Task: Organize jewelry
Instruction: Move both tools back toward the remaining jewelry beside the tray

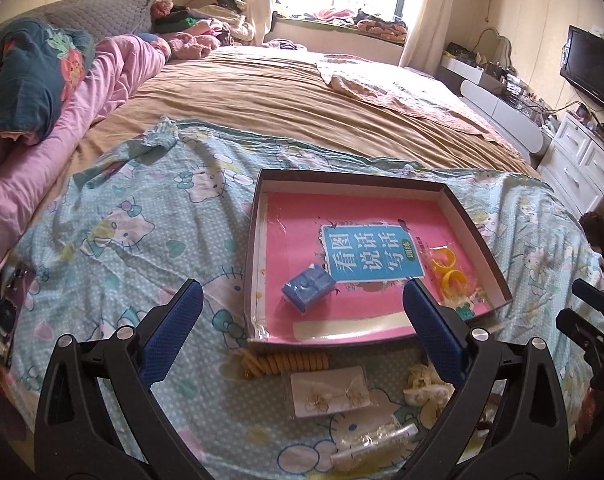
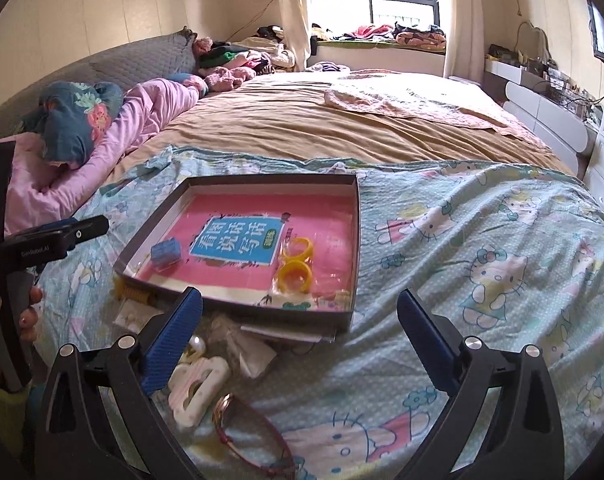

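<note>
A shallow dark-rimmed box with a pink book as its floor lies on the Hello Kitty blanket. In it are a small blue box and bagged yellow rings. In front of the box lie a yellow coiled band, an earring card, a cream hair claw and a clear packet. My left gripper is open above these, empty. My right gripper is open, empty, above a white hair clip and a red cord bracelet.
The blue Hello Kitty blanket covers the near bed; a tan sheet lies beyond. Pink bedding is piled at left. White drawers and a TV stand at right. A dark phone-like thing lies far left.
</note>
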`<action>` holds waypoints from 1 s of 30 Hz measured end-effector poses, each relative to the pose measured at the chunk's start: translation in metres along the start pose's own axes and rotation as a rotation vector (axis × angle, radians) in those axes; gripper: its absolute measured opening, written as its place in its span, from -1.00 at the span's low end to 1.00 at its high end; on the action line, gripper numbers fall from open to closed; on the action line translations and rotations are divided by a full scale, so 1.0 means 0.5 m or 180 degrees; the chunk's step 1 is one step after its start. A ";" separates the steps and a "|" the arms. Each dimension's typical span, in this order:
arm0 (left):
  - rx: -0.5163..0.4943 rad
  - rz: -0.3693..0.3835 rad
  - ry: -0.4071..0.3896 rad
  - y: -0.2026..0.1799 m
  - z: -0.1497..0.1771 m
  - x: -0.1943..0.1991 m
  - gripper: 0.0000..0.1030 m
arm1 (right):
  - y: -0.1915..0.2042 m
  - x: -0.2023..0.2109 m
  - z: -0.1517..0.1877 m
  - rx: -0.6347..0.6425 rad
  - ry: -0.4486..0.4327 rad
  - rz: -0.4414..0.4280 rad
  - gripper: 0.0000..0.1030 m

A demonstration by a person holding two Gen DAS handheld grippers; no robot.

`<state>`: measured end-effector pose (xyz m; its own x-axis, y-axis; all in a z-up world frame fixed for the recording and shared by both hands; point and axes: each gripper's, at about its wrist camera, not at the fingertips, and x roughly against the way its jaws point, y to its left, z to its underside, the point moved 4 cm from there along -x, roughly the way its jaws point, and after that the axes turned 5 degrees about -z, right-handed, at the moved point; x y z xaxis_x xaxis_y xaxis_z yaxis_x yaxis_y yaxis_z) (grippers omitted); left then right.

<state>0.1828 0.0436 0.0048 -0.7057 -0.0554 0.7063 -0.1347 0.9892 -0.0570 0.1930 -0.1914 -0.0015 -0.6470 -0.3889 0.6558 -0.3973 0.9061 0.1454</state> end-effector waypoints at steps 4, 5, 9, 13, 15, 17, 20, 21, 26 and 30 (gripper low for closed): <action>-0.0005 0.0009 -0.0021 -0.003 0.007 0.013 0.82 | 0.003 0.012 0.019 0.0020 0.0041 -0.0015 0.89; -0.0001 0.0012 -0.0023 -0.003 0.009 0.015 0.82 | 0.004 0.016 0.024 0.0027 0.0052 -0.0024 0.89; -0.0008 0.0039 -0.0022 -0.008 0.020 0.026 0.82 | 0.010 0.025 0.044 0.0065 0.0096 -0.0060 0.89; 0.0033 0.0066 0.0028 -0.004 0.044 0.035 0.82 | 0.017 0.024 0.071 0.0116 0.0185 -0.0107 0.89; 0.0052 0.0084 0.0069 -0.001 0.056 0.036 0.82 | 0.020 0.023 0.082 0.0135 0.0218 -0.0127 0.89; 0.0068 0.0094 0.0078 0.001 0.068 0.040 0.82 | 0.026 0.021 0.094 0.0165 0.0260 -0.0148 0.89; 0.0073 0.0110 0.0100 0.001 0.080 0.043 0.82 | 0.031 0.019 0.108 0.0202 0.0301 -0.0154 0.89; 0.0072 0.0115 0.0107 0.001 0.085 0.044 0.82 | 0.032 0.019 0.113 0.0211 0.0307 -0.0159 0.89; 0.0009 0.0113 0.0179 -0.008 0.117 0.044 0.82 | 0.035 0.015 0.135 0.0301 0.0365 -0.0155 0.89; -0.0057 0.0118 0.0265 -0.019 0.144 0.041 0.82 | 0.039 0.005 0.160 0.0391 0.0456 -0.0163 0.89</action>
<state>0.1195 0.0235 -0.0313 -0.6495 -0.0080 0.7603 -0.0967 0.9927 -0.0721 0.1316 -0.1881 -0.0562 -0.5282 -0.3983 0.7499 -0.5094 0.8552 0.0954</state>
